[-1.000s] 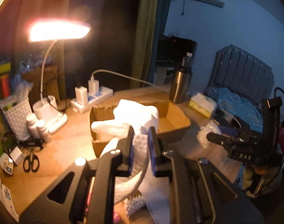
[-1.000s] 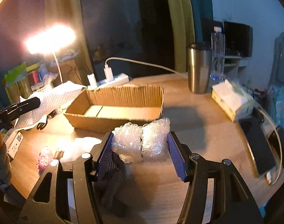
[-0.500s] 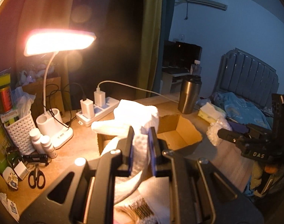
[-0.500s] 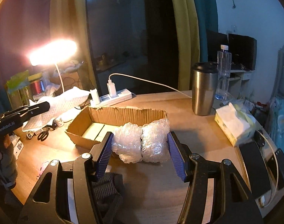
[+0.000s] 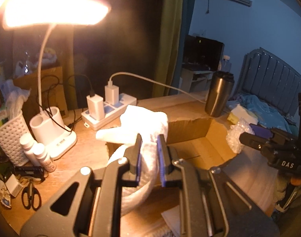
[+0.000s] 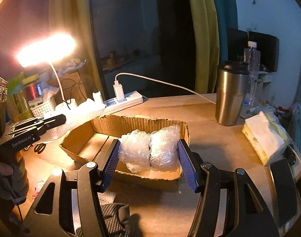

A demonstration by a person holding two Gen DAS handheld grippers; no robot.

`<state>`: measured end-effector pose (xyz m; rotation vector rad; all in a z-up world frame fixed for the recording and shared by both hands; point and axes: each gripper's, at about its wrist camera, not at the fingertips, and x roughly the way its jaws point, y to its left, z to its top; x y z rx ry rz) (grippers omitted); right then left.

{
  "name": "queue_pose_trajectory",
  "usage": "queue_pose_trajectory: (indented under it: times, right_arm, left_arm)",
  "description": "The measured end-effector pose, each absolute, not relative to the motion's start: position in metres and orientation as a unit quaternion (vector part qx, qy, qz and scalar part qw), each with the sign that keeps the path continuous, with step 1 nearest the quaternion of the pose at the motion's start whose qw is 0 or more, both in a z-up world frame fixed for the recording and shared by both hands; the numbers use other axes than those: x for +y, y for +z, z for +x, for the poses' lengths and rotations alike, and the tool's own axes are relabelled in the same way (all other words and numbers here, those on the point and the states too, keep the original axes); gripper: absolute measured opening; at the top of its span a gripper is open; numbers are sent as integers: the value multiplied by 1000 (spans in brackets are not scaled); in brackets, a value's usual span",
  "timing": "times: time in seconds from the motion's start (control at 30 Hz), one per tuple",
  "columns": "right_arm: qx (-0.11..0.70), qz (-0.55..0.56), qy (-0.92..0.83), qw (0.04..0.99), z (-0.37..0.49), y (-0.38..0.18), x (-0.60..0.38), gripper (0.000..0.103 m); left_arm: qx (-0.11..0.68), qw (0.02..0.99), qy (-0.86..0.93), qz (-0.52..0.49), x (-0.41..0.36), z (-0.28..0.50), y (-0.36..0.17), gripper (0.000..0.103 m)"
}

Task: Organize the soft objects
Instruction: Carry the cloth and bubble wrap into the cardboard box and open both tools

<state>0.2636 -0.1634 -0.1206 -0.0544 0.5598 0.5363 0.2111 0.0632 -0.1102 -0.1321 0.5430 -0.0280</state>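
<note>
Clamping a crumpled clear bubble-wrap wad (image 6: 150, 150), the right gripper (image 6: 149, 159) hangs over the shallow brown cardboard box (image 6: 130, 122); at nine o'clock, the left gripper (image 5: 149, 154) pinches a white foam sheet (image 5: 138, 122).

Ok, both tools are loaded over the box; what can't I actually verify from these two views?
- Cardboard box floor, right wrist view: partly hidden by the bubble wrap in the right tool.
- Lower end of the white foam sheet, left wrist view: hidden behind the left tool.
- Bottle labels, left wrist view: too small.
- Lamp head: blown out by glare.
</note>
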Motion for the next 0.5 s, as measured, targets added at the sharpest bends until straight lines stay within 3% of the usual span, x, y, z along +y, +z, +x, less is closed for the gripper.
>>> queue_pose_trajectory:
  times: [0.5]
  right_arm:
    - [314,-26,254,914,299,-151,-154,62]
  left_arm:
    - [359,931,-19,-66,60,263,-166,16]
